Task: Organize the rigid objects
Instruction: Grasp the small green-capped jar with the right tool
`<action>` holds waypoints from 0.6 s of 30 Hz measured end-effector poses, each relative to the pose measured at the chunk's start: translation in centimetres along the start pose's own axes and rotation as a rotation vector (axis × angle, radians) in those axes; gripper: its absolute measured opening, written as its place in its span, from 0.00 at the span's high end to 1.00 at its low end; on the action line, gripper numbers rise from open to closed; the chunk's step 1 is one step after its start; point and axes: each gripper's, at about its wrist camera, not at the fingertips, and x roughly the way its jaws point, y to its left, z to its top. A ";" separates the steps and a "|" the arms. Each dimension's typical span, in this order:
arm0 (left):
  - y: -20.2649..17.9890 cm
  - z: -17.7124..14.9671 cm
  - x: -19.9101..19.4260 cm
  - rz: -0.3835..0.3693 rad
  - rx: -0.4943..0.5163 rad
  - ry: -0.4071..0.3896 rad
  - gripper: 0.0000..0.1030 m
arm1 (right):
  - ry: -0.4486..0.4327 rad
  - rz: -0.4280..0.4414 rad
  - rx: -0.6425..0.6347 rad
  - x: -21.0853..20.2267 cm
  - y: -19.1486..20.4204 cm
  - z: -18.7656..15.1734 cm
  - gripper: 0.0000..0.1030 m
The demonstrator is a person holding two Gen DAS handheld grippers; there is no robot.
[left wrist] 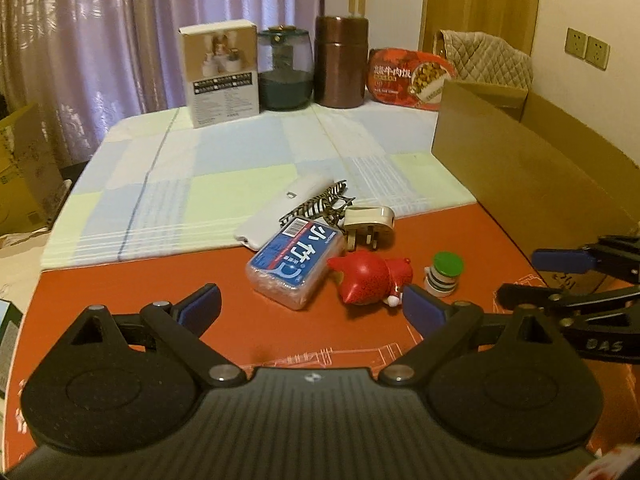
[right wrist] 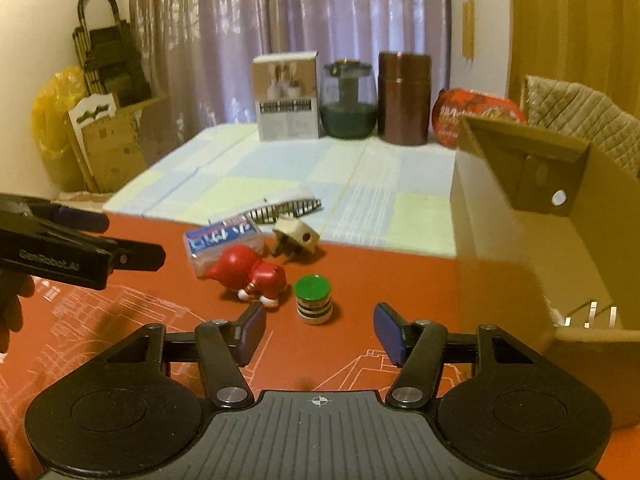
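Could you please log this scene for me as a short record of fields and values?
surface: red table, part covered by a checked cloth
loose items: red figurine on its side, green-capped jar upright, white plug, blue packet
container: cardboard box, open, at right
left gripper: open, empty
right gripper: open, empty

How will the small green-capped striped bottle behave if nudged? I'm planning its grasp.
The small green-capped striped bottle stands upright on the red mat. Short and squat, it probably slides before tipping. Once toppled, its round body would likely roll.
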 end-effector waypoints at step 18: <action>-0.2 0.9 3.9 -0.034 0.045 0.050 0.11 | 0.039 0.007 -0.053 7.2 -0.3 0.3 0.65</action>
